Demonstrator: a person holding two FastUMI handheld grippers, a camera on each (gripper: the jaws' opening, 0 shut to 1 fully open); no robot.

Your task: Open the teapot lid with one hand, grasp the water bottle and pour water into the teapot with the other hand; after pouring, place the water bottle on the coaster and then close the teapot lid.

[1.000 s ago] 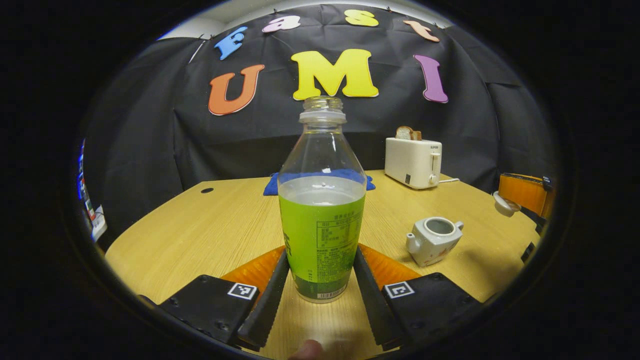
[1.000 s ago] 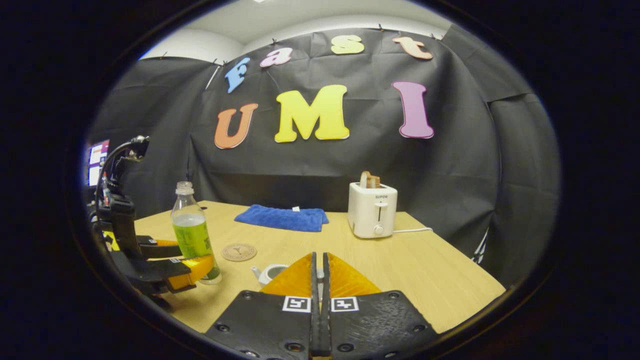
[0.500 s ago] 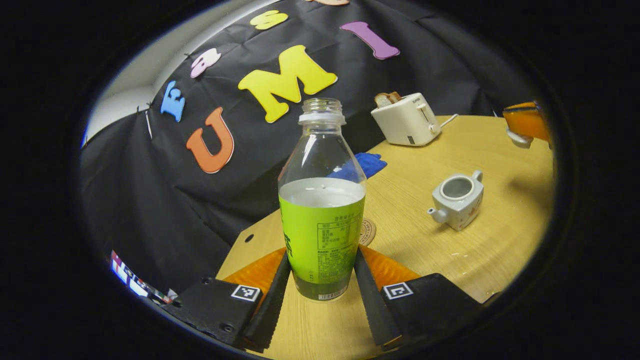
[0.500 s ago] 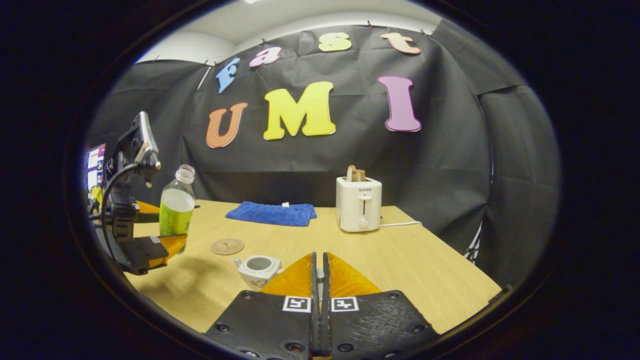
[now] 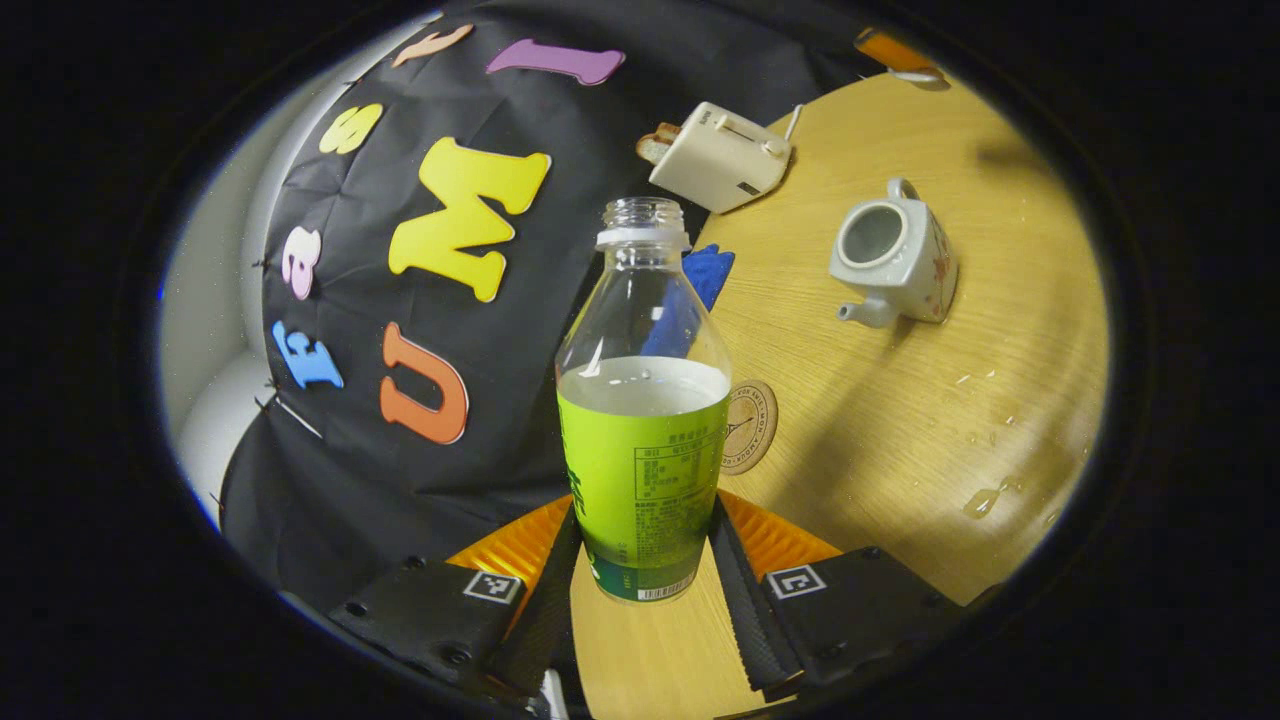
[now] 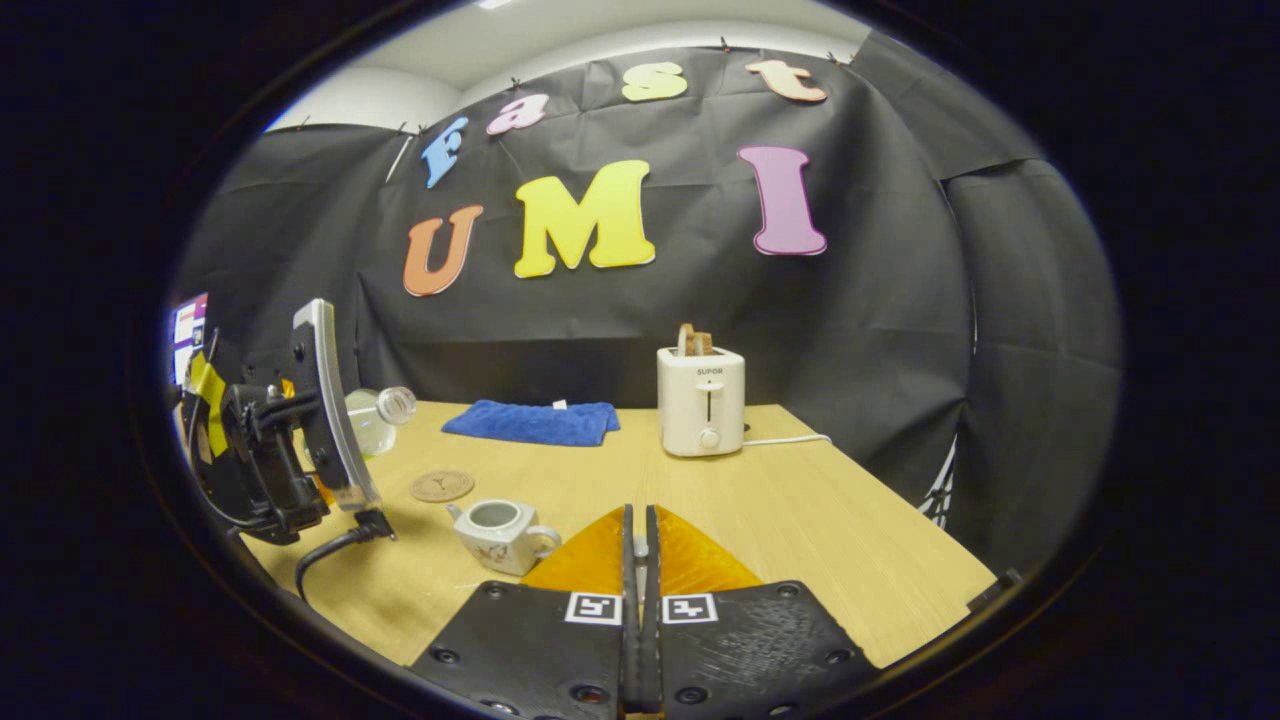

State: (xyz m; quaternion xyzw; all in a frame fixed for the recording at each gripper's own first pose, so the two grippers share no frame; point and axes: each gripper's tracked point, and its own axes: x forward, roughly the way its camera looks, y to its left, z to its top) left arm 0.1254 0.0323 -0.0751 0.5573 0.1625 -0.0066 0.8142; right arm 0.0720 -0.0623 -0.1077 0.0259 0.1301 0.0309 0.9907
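My left gripper [image 5: 642, 520] is shut on the lower, green-labelled part of the uncapped water bottle [image 5: 643, 400], which is part full. In the right gripper view the bottle [image 6: 378, 416] hangs tilted over the table's left side, its mouth pointing toward the teapot. The white teapot [image 5: 895, 255] [image 6: 497, 535] stands open on the table, lid off. A round coaster [image 5: 748, 425] [image 6: 442, 486] lies between bottle and teapot. My right gripper [image 6: 637, 515] has its fingers together; in the left gripper view it [image 5: 895, 55] holds the small white lid [image 5: 915, 75] at the far edge.
A white toaster [image 6: 702, 400] with bread and a folded blue cloth [image 6: 530, 422] sit at the back of the wooden table [image 6: 850, 540]. Water drops [image 5: 985, 495] lie on the table near the teapot. A black cable [image 6: 335, 545] hangs from the left gripper.
My left gripper lifted the bottle off the table and has tipped it over toward the teapot. The right gripper stayed shut and drifted slightly.
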